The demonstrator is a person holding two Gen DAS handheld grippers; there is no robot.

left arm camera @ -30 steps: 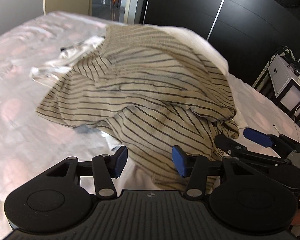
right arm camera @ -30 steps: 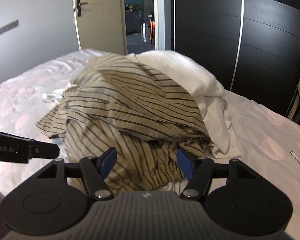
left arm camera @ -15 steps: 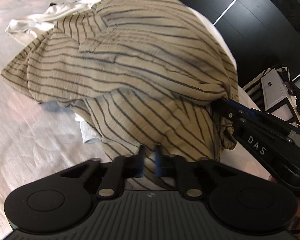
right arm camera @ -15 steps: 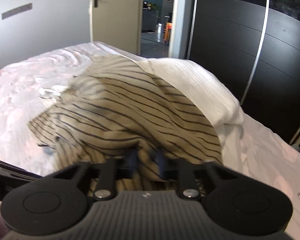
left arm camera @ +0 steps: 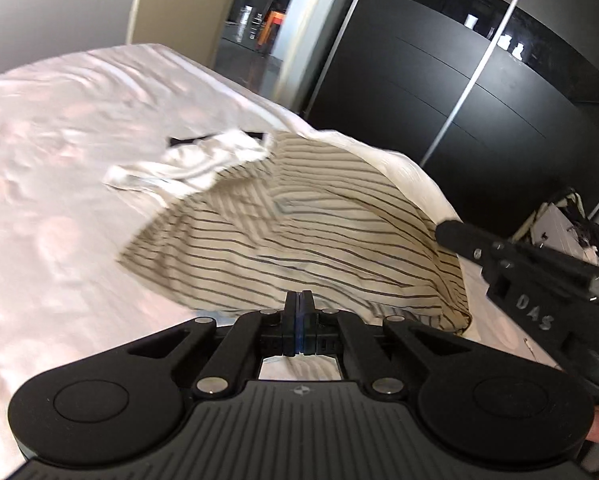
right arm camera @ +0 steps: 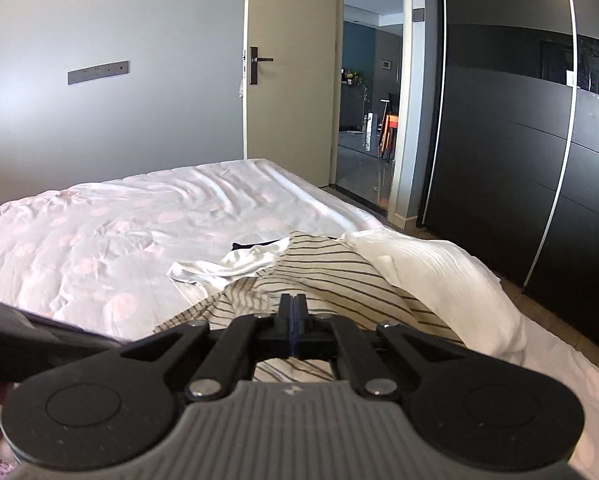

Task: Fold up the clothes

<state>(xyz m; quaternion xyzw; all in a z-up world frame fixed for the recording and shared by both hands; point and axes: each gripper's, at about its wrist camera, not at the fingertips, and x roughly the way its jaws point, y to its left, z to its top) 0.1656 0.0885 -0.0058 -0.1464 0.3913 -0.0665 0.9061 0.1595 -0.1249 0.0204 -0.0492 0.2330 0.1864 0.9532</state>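
Note:
A beige garment with dark stripes (left arm camera: 299, 240) hangs stretched above the bed, pulled up off a pile of clothes. My left gripper (left arm camera: 298, 300) is shut on its near edge, the blue pads pressed together with striped fabric running under them. My right gripper (right arm camera: 292, 304) pinches another part of the same striped garment (right arm camera: 331, 268), its jaws still closing the last bit on the fabric. In the left wrist view the right gripper's fingers (left arm camera: 451, 234) bite the cloth's right end. A crumpled white garment (left arm camera: 203, 160) lies behind the striped one.
The bed (right arm camera: 139, 232) has a pale pink spotted cover and stretches left and back. A white ribbed cloth (right arm camera: 439, 280) lies to the right of the striped one. Black wardrobe doors (right arm camera: 519, 140) stand on the right, beside an open doorway (right arm camera: 371, 120). White furniture (left arm camera: 559, 232) sits far right.
Both grippers went from open to shut on the striped garment and rose with it. The cloth is now pulled out taut between them instead of lying heaped.

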